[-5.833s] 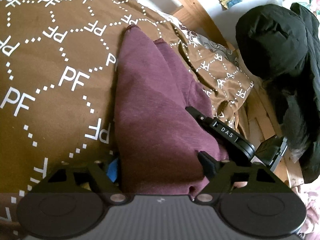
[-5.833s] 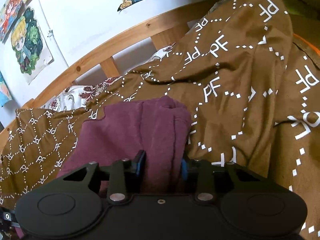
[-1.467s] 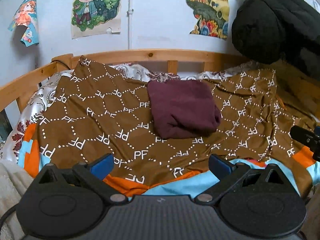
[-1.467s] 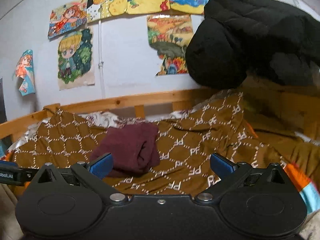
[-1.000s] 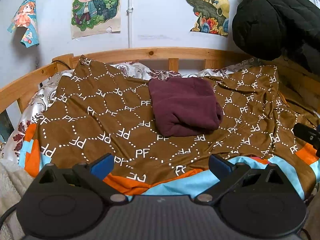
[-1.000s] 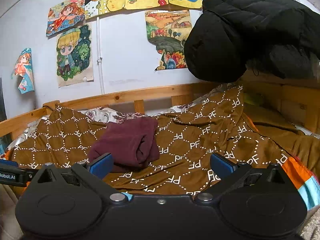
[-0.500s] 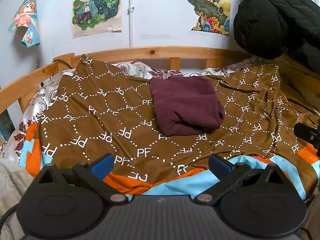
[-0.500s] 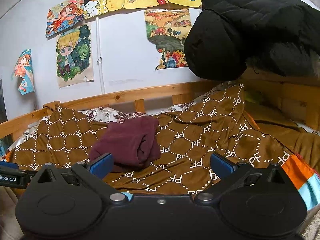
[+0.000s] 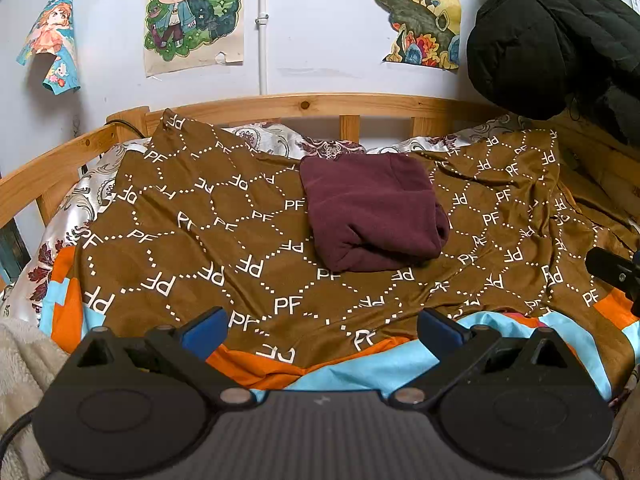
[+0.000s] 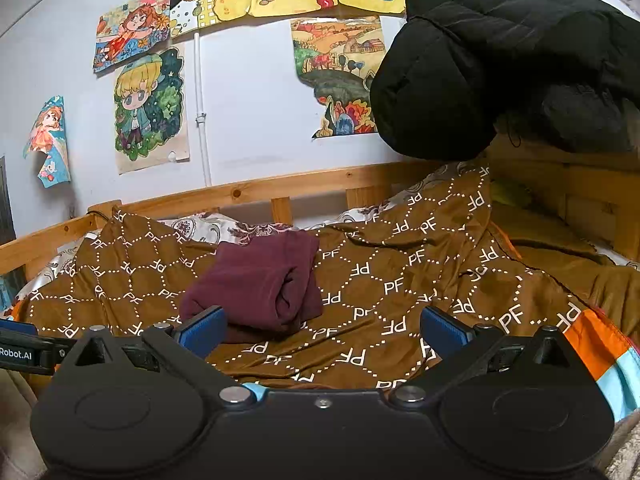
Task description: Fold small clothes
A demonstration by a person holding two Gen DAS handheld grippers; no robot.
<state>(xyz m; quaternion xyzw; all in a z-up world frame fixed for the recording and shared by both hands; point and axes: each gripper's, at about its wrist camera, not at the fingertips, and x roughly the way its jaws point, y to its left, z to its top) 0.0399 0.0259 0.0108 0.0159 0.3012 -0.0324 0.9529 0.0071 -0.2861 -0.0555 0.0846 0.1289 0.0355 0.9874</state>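
Nearest: left tool (image 9: 320,326), blue-padded fingers (image 9: 202,330) spread wide apart, nothing between them; right tool (image 10: 322,326) likewise spread wide and empty, both held back at the near edge of the bed, well apart from the garment. Tip of the right tool visible at the right margin of the left-wrist view, tip of the left tool at the left margin of the right-wrist view.

Just beyond: orange and light-blue bedding (image 9: 360,372) along the near edge, overlaid by a brown blanket (image 9: 180,248) printed with white "PF" hexagons, somewhat rumpled toward the right.

Middle to far: maroon garment (image 9: 372,216) resting on the brown blanket toward the far side, slightly right of centre in the left-wrist view, folded into a compact thick rectangle with a rolled near edge (image 10: 288,292). Fold of this piece apparently complete and released; no other small clothes visible awaiting folding, so remaining work not determinable.

Farthest: wooden bed rail (image 9: 304,106), patterned pillow cloth (image 9: 272,142), wall posters (image 9: 192,12), black padded jacket (image 10: 500,60) hanging at far right.
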